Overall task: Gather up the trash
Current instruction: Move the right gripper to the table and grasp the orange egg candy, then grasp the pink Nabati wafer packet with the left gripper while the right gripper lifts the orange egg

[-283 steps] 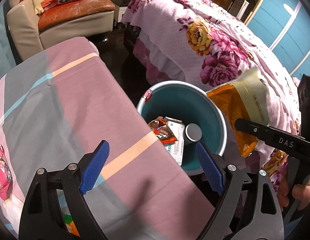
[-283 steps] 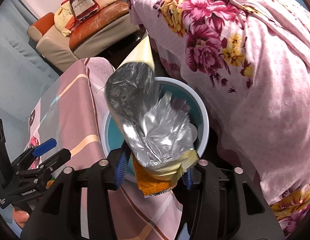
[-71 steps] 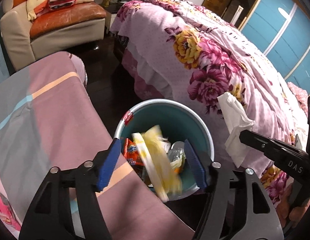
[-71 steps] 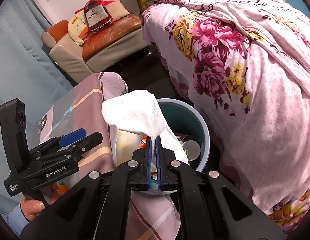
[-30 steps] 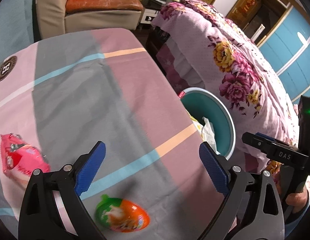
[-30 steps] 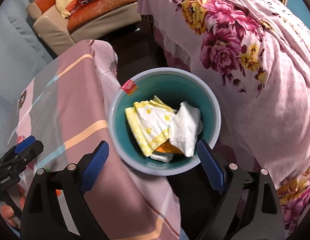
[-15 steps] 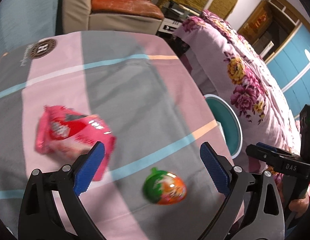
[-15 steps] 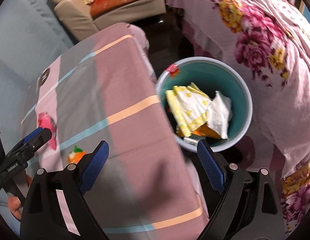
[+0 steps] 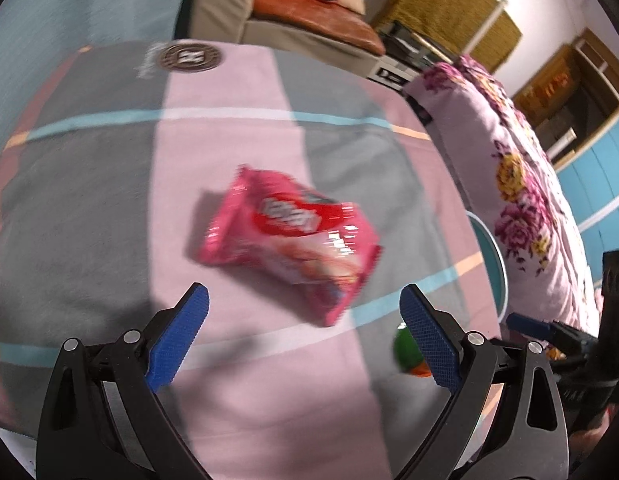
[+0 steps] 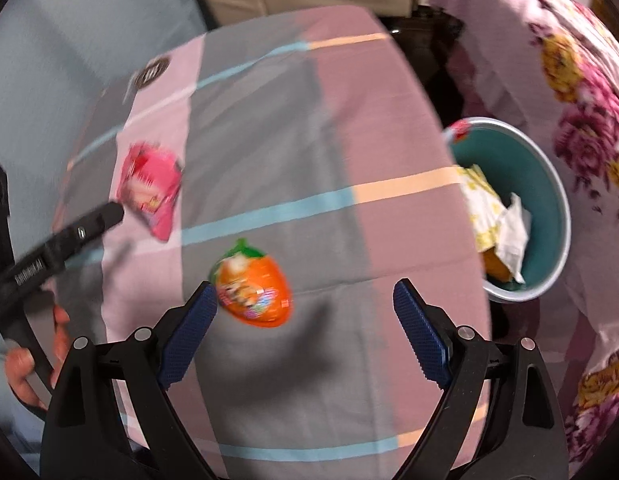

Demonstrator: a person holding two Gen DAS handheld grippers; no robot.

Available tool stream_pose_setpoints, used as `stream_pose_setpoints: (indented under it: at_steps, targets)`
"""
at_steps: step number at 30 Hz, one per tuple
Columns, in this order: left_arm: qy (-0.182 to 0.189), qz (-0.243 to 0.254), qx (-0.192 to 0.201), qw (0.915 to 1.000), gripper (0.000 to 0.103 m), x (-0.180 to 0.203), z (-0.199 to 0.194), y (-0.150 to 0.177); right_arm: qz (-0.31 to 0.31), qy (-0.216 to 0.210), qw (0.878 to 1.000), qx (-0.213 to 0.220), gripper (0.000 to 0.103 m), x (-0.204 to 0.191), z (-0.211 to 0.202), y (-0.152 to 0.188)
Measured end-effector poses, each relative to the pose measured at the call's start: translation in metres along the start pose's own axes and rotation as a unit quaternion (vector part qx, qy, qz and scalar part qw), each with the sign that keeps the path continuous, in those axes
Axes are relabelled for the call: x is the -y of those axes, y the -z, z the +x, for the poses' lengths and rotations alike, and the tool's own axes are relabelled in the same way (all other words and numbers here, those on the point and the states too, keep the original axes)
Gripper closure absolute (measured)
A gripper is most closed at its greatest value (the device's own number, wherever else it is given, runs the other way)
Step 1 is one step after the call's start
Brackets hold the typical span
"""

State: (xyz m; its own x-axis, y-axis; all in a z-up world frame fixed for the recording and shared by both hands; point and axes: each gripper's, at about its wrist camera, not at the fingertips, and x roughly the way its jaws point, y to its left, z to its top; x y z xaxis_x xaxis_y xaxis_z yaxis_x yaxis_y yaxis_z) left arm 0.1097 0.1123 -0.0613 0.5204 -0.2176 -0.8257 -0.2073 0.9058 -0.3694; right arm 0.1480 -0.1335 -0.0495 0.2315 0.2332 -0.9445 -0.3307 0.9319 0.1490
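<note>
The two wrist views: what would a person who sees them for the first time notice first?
Probably the bright pink snack packet lying on the striped cloth, just ahead of the open left gripper. Next, the orange strawberry-shaped packet close to the left finger of the open right gripper. At the cloth's right edge stands the teal bin, with yellow and white wrappers inside.

wrapper (image 10: 151,188) left of egg (image 10: 251,284) on table (image 10: 269,120) | bin (image 10: 549,184) right of table
</note>
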Motion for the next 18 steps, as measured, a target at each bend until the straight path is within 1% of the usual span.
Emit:
stream_pose_setpoints:
  at_steps: [4,5,6,9,11,14,16,18]
  targets:
    - [-0.007,-0.019,0.001,0.9998,0.007,-0.02,-0.002,0.001,-0.036,0.011,0.999,-0.003,0.018,-0.023,0.015,0.004]
    - [-0.009,-0.023,0.001,0.9997,0.007,-0.025,-0.003,0.001,-0.046,0.015,0.999,-0.002,0.02,-0.028,0.018,0.005]
    - [-0.01,-0.027,0.002,0.9996,0.007,-0.028,-0.003,0.002,-0.054,0.015,0.998,-0.002,0.028,-0.032,0.021,0.006]
    - [-0.014,-0.038,0.002,0.9992,0.007,-0.04,-0.005,0.001,-0.073,0.016,0.997,-0.012,0.04,-0.042,0.031,0.008]
    - [-0.016,-0.042,0.002,0.999,0.007,-0.044,-0.004,0.002,-0.083,0.023,0.996,-0.015,0.041,-0.044,0.036,0.008]
    - [-0.02,-0.042,-0.001,0.9989,0.007,-0.047,-0.003,0.002,-0.083,0.022,0.996,-0.02,0.042,-0.045,0.044,0.009]
    - [-0.022,-0.038,-0.003,0.999,0.007,-0.047,-0.002,0.001,-0.083,0.019,0.996,-0.024,0.05,-0.045,0.048,0.009]
    - [-0.021,-0.029,-0.005,0.9993,0.007,-0.043,0.0,0.0,-0.091,0.018,0.995,-0.023,0.05,-0.047,0.049,0.011]
